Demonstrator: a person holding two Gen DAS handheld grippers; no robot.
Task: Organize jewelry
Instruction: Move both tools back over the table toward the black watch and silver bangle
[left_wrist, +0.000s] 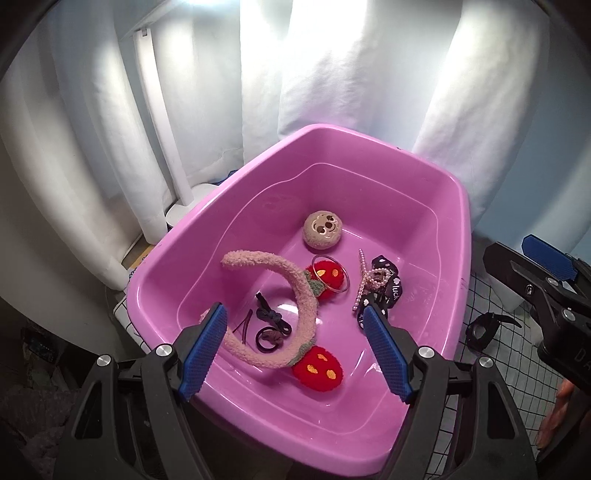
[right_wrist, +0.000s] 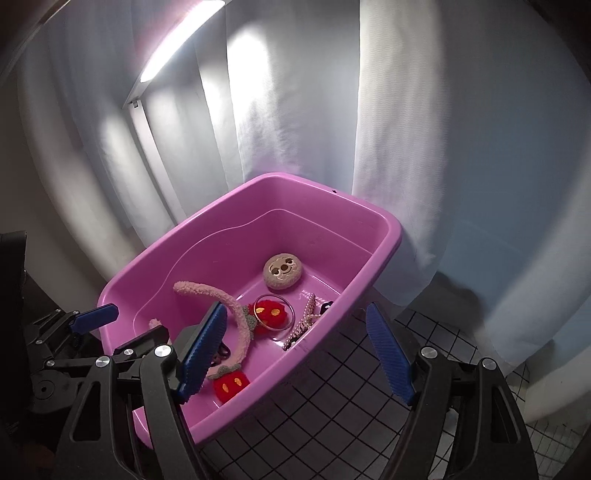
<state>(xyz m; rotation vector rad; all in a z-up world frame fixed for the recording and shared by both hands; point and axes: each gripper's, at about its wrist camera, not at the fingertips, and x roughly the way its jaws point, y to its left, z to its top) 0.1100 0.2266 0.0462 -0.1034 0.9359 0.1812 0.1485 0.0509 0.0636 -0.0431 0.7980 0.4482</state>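
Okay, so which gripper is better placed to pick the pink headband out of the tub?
Probably left: the left gripper hangs open over the pink headband, while the right gripper straddles the tub rim.

The pink plastic tub (left_wrist: 192, 236) lies open from above; its far half is bare, a fuzzy pink headband (left_wrist: 295, 291) arches over the near floor.

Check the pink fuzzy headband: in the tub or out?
In. The headband lies inside the pink tub, arching over hair ties on its floor, both red ornaments within the walls. Neither gripper touches it.
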